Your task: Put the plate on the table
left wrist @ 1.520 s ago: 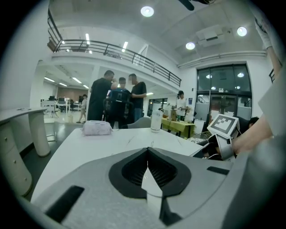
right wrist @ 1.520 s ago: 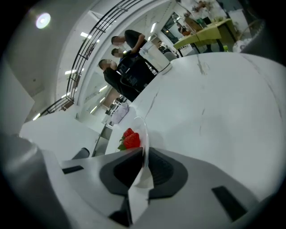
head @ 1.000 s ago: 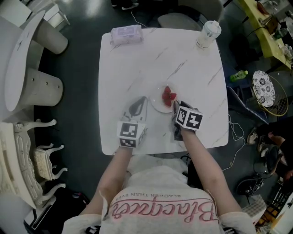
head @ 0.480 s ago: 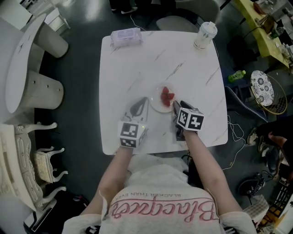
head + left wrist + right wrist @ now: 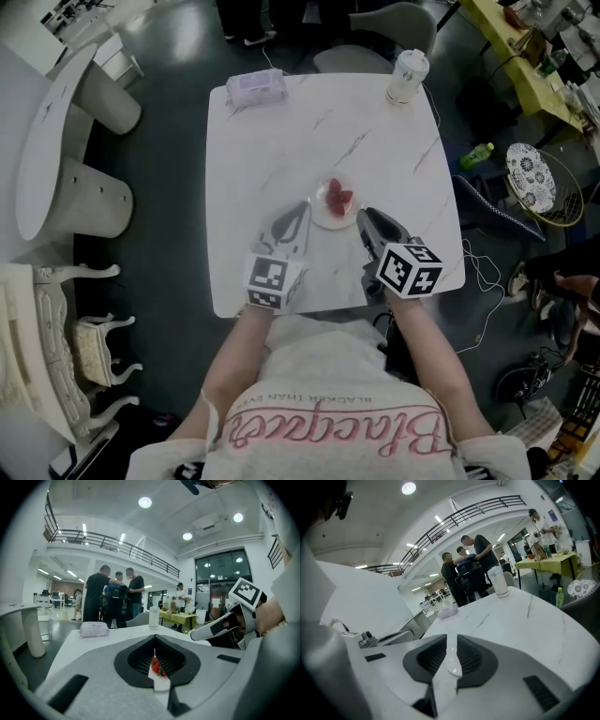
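Observation:
A small white plate (image 5: 327, 219) carrying red strawberries (image 5: 336, 197) rests flat on the white marble table (image 5: 281, 141), near its front edge. My left gripper (image 5: 300, 211) points at the plate's left rim with its tips together. In the left gripper view (image 5: 154, 639) the strawberries (image 5: 156, 665) show through the thin slit between the jaws. My right gripper (image 5: 362, 216) sits just off the plate's right rim. In the right gripper view (image 5: 451, 641) its jaws stand slightly apart, and a glossy white piece of the plate (image 5: 453, 666) shows in the gap.
A wrapped tissue pack (image 5: 255, 86) lies at the table's far left corner, and a lidded cup (image 5: 406, 75) stands at the far right corner. A chair (image 5: 375, 23) sits beyond the table. Several people stand behind it. A green bottle (image 5: 478, 155) lies on the floor to the right.
My right gripper has drawn back from the plate toward the table's front right edge. The left gripper and the plate have stayed where they were.

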